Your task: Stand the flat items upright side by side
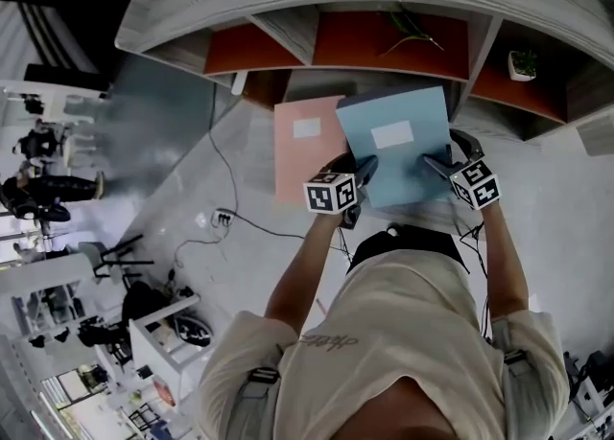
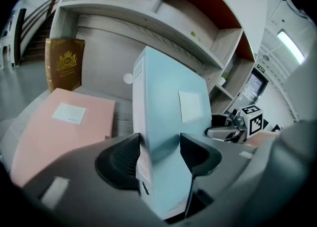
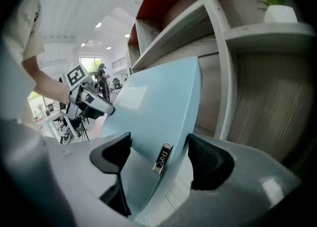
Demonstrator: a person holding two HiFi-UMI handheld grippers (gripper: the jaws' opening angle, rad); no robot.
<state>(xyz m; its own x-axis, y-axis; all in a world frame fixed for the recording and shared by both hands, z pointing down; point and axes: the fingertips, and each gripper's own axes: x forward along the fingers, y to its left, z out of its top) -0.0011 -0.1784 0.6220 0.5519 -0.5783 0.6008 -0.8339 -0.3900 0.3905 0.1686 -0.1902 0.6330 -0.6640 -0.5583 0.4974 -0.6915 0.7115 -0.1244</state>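
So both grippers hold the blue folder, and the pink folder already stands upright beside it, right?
Not quite. The left gripper and right gripper do both hold the blue folder, but the pink folder lies flat beside it, not upright. The left gripper view shows this.

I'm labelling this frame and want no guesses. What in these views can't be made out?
- Light blue box file: label print too small in every view; near corners hidden by left gripper and right gripper, head view.
- Pink box file: near edge behind the gripper body, left gripper view; right edge covered by the blue one, head view.
- Brown book: gold lettering too small, left gripper view.
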